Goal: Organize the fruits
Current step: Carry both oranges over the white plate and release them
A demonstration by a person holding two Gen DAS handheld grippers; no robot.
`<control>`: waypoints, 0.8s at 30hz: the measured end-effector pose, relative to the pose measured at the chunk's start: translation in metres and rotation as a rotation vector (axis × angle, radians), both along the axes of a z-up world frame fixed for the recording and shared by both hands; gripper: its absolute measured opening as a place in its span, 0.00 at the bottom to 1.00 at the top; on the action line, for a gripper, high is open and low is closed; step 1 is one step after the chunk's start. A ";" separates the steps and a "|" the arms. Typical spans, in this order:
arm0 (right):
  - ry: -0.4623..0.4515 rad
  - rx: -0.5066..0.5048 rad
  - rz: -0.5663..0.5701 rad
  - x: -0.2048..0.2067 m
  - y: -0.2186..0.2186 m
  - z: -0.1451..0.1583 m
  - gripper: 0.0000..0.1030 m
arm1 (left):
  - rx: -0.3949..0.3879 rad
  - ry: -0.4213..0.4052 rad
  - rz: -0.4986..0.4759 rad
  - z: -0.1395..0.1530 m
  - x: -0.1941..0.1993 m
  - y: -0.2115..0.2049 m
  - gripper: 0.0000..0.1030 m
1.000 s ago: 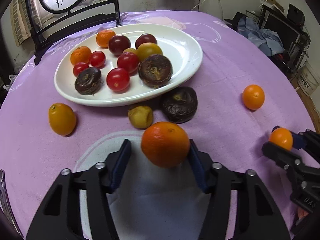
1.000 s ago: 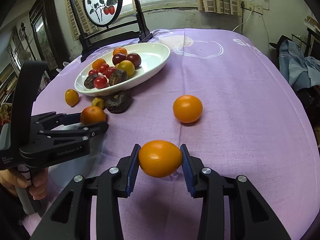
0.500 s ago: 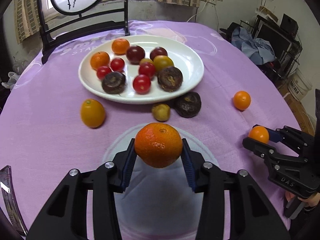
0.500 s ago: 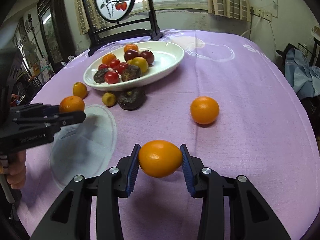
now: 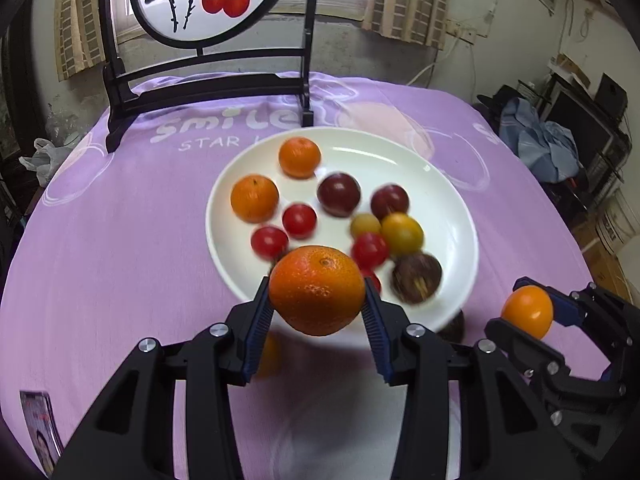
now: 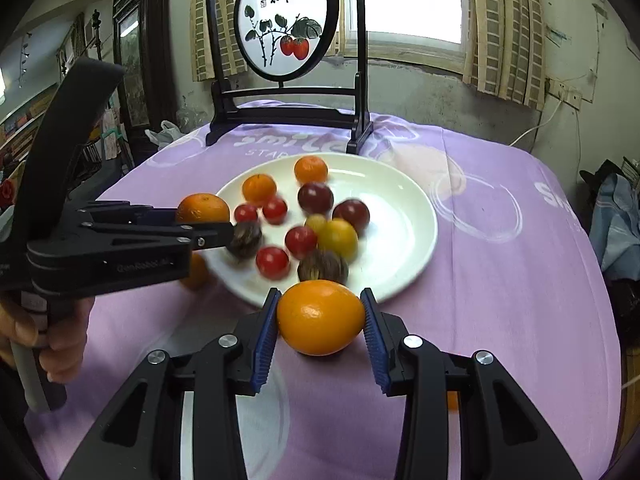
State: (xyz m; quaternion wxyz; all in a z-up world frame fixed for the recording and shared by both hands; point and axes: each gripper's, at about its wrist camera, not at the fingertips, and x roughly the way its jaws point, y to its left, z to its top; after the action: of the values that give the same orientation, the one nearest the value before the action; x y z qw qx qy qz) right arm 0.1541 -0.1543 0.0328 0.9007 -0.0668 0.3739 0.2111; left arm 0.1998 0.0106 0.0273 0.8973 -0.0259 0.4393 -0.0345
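A curtained window (image 6: 404, 0) lights grey walls behind a painted screen (image 6: 286, 20).

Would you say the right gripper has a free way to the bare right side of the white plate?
Probably yes. The right gripper, shut on its orange, sits at the plate's near rim; that side is bare, and the left gripper is off to the left.

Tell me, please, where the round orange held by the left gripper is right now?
In the left wrist view, the orange sits clamped in the left gripper, above the near rim of the white plate, just in front of the cherry tomatoes.
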 end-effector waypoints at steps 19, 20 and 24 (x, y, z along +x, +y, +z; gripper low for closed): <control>0.060 0.033 -0.094 0.087 0.035 -0.027 0.56 | -0.075 0.042 0.073 -0.018 0.064 0.013 0.53; 0.055 0.040 -0.092 0.083 0.032 -0.024 0.56 | -0.070 0.031 0.067 -0.014 0.060 0.012 0.54; 0.032 0.053 -0.089 0.064 0.017 -0.012 0.56 | -0.046 -0.025 0.064 0.001 0.035 0.011 0.64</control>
State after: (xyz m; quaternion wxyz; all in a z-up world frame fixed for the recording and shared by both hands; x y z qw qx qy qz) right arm 0.2185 -0.1372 0.0210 0.9044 -0.0228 0.3852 0.1820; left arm 0.2345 0.0212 0.0281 0.9025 -0.0601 0.4261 -0.0162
